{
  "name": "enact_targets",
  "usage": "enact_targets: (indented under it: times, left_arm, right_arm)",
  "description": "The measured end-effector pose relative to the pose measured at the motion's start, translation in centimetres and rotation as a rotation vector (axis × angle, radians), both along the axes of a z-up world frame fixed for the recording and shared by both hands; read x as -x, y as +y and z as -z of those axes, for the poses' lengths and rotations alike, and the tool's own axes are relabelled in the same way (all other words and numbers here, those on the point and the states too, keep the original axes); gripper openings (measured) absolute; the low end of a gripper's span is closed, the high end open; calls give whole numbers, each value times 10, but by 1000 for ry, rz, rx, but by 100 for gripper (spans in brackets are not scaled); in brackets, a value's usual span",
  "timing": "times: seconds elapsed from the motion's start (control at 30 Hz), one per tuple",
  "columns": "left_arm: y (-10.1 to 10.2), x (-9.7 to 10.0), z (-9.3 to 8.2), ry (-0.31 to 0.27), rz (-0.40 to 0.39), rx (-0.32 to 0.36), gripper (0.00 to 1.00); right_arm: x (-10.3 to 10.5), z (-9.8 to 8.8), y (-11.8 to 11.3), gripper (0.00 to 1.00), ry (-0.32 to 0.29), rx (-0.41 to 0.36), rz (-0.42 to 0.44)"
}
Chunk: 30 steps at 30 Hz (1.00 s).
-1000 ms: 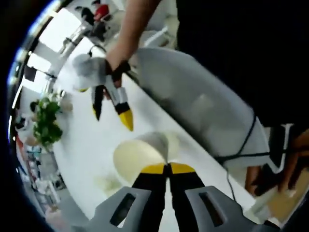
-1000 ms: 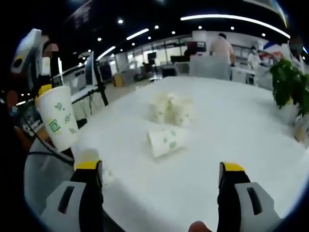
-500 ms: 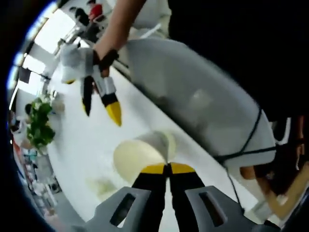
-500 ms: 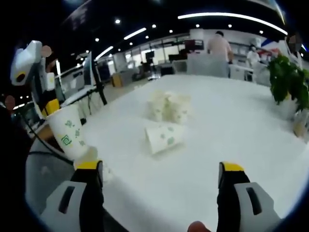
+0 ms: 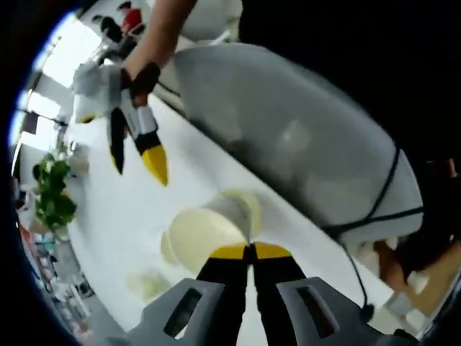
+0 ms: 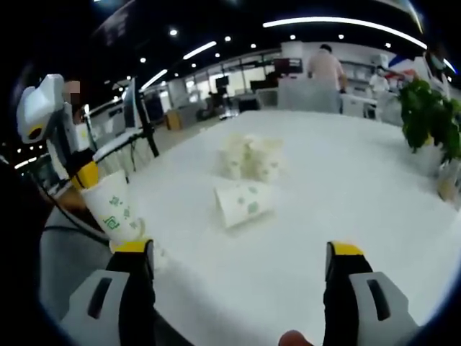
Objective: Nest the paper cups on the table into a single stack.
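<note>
My left gripper (image 5: 251, 251) is shut on the rim of a paper cup (image 5: 196, 238) with a cream inside, held over the near edge of the white table (image 5: 194, 180). Just under it shows the round rim of another cup (image 5: 247, 205). In the right gripper view the held cup (image 6: 115, 213) has green marks and hangs from the left gripper (image 6: 86, 175), right beside my right gripper's left jaw. My right gripper (image 6: 239, 252) stands wide open with nothing in it, also seen as the right gripper (image 5: 135, 160). One cup (image 6: 245, 203) lies on its side mid-table. Several cups (image 6: 252, 157) cluster behind it.
A leafy plant (image 6: 431, 115) stands at the table's far right. A grey chair back (image 5: 295, 137) and a black cable (image 5: 367, 216) run along the near table edge. People (image 6: 328, 71) stand at counters far behind. More cups (image 5: 148, 282) lie blurred on the table.
The left gripper has come down with its cup, from well above the table to just beside the right gripper's left jaw. The right gripper stays open and about where it was.
</note>
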<state>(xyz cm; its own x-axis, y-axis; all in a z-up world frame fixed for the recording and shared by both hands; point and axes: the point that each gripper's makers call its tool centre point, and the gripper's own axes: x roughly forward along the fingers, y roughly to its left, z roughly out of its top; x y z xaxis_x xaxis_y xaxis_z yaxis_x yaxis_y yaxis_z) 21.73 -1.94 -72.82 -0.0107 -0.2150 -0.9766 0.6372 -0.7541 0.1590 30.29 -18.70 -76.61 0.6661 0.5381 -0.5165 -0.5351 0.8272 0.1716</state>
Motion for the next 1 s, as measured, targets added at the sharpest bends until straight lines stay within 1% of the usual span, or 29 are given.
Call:
enact_targets:
  times: [0.07, 0.13, 0.3, 0.43, 0.53, 0.77, 1.0]
  left_arm:
    - [-1, 0, 4, -11, 3, 4, 0]
    - [-1, 1, 8, -17, 34, 0, 0]
    - [-1, -3, 17, -22, 30, -17, 0]
    - [0, -1, 23, -6, 27, -29, 0]
    - [-3, 2, 27, 10, 6, -28, 0]
    - [-6, 8, 37, 28, 9, -37, 1]
    - [-7, 5, 46, 31, -13, -48, 0]
  right_arm:
    - [0, 1, -1, 97, 1, 0, 1]
    - [0, 1, -2, 97, 4, -3, 4]
    - [1, -1, -3, 97, 3, -3, 4]
    - [1, 0, -6, 96, 6, -4, 9]
    - [1, 0, -8, 96, 7, -5, 11]
    - [2, 1, -9, 96, 9, -9, 12]
    - [6, 4, -8, 96, 15, -12, 9]
